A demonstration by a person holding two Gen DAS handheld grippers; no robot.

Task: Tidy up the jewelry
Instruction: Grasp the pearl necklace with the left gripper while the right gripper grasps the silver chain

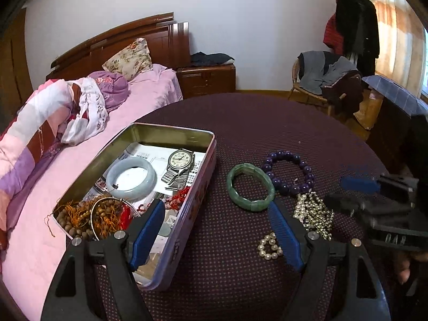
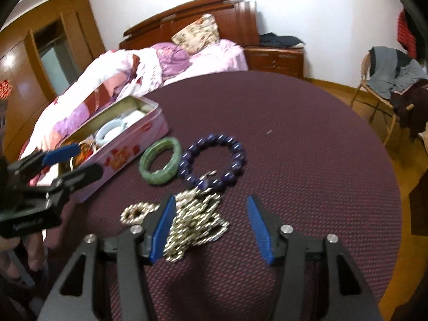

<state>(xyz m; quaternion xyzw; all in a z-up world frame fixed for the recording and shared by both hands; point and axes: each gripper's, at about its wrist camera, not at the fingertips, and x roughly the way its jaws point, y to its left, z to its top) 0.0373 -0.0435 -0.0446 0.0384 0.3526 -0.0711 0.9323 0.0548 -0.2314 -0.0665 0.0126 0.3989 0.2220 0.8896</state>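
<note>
The tin box [image 1: 149, 187] is parked at the left edge of the tabletop [image 1: 267, 123], long axis running from near-left to far-right, with one pale bangle [image 1: 131, 178], one watch [image 1: 179, 164] and a tangle of wooden beads [image 1: 80, 219] seen inside. The left gripper [image 1: 216, 236] is held wide open, one finger over the box. To its right, one green bangle [image 1: 250, 187], one purple bead bracelet [image 1: 290, 174], one small pearl ring [image 1: 269, 246] and a pearl pile [image 2: 198, 222] are laid flat. The right gripper [image 2: 211, 231] is spread open around that pile. Bare tabletop is left far right.
</note>
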